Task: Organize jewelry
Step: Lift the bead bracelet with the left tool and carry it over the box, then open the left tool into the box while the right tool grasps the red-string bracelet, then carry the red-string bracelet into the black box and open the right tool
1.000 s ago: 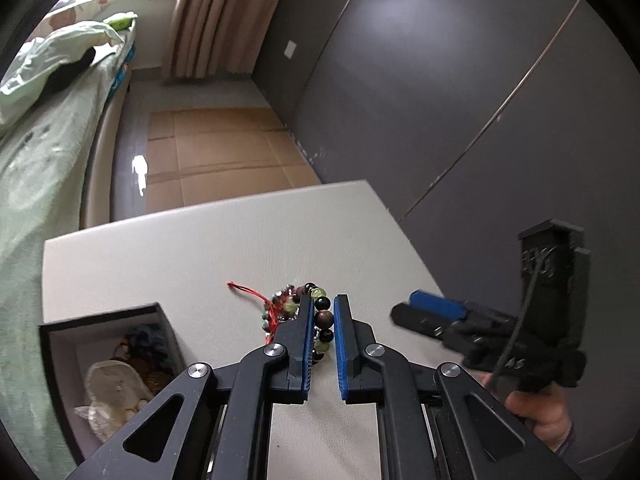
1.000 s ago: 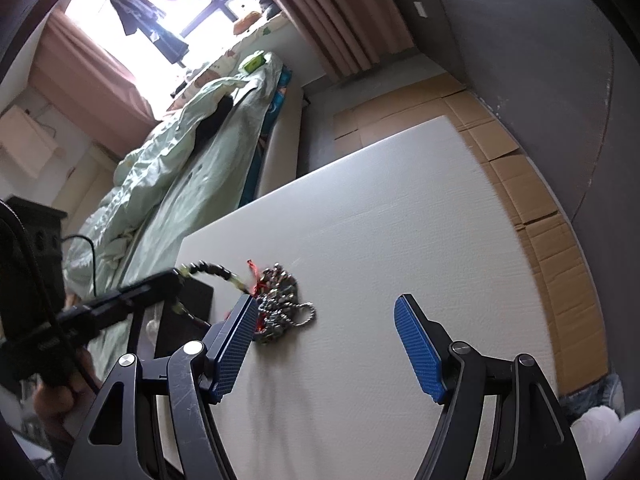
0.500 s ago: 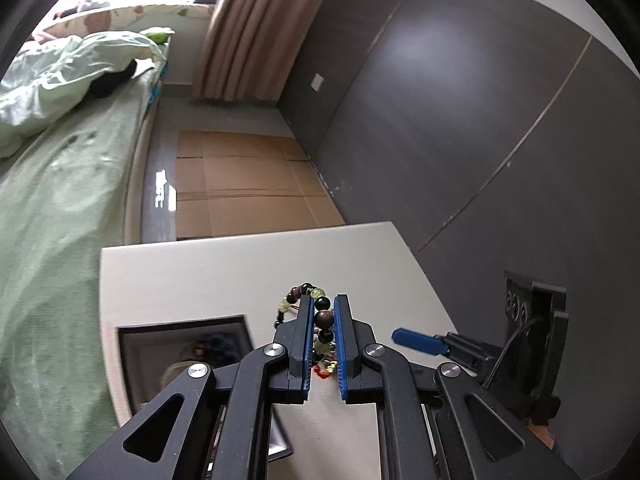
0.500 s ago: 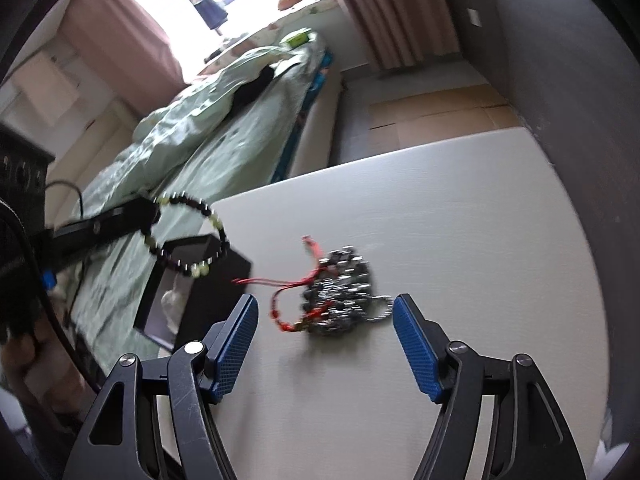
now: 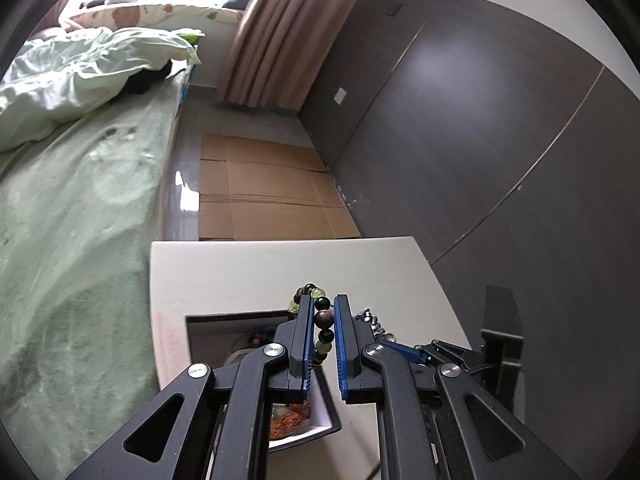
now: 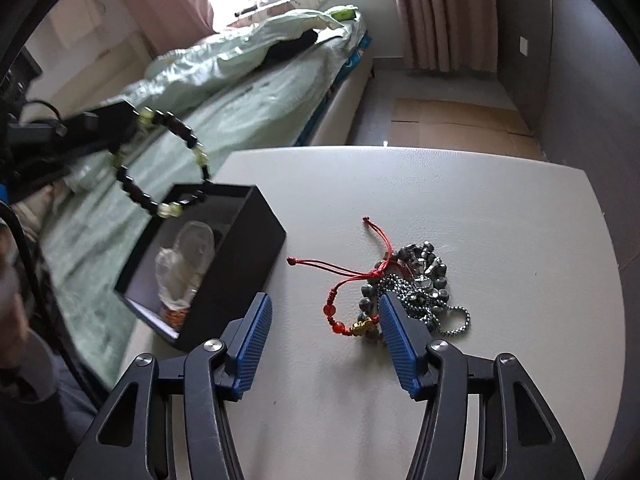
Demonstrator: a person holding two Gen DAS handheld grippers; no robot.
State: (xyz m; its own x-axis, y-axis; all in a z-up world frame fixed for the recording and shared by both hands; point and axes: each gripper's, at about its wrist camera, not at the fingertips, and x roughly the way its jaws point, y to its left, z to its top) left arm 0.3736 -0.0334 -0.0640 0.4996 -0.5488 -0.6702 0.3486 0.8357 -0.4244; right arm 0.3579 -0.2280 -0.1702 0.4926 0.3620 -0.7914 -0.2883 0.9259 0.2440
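My left gripper [image 5: 322, 316] is shut on a bracelet of dark and pale green beads [image 5: 323, 320] and holds it in the air above the open black jewelry box [image 5: 208, 320]. In the right wrist view the beaded bracelet [image 6: 160, 168] hangs from the left gripper over the box [image 6: 240, 256], which holds a clear plastic bag [image 6: 184, 256] and other pieces. My right gripper [image 6: 324, 320] is open and empty, low over the white table [image 6: 480, 208], its fingers on either side of a red cord bracelet [image 6: 340, 280]. A heap of silver chain jewelry [image 6: 424, 280] lies beside it.
A bed with green bedding [image 6: 240, 92] runs along the table's left side. Flattened cardboard [image 5: 260, 196] covers the floor beyond the table. A dark wall [image 5: 480, 140] stands on the right. Pink curtains [image 6: 440, 12] hang at the back.
My left gripper has lifted the beaded bracelet off the heap and carried it left over the box. My right gripper has moved in toward the red cord bracelet.
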